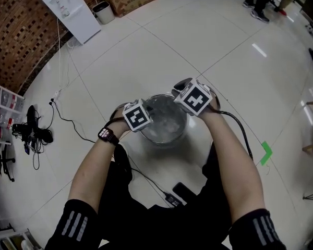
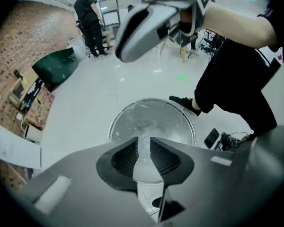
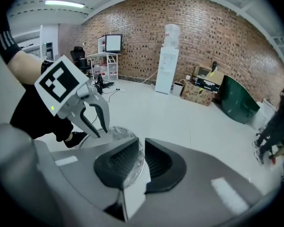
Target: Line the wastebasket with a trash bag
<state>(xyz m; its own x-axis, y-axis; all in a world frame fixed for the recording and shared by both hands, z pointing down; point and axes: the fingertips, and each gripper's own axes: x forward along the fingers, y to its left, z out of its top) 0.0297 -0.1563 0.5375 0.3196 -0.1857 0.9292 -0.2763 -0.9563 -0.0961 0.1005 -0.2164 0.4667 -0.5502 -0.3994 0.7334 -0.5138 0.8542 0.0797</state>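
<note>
The glossy white tile floor [image 1: 198,51] carries the round grey wastebasket [image 1: 167,140], which stands upright beneath the person's hands with its long axis and mouth pointing straight up. A crinkly clear trash bag [image 1: 167,120] lines it, its edge hard to trace. The right gripper [image 3: 143,144] pinches that film at the rim, while the left gripper [image 2: 143,142] hangs over the mouth, jaws a narrow slit apart and empty.

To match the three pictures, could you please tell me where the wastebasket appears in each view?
Head view: wastebasket, centre of the picture.
Left gripper view: centre, slightly low.
Right gripper view: low, left of centre, mostly hidden.
Shared landmark: the brick wall, in all three.
</note>
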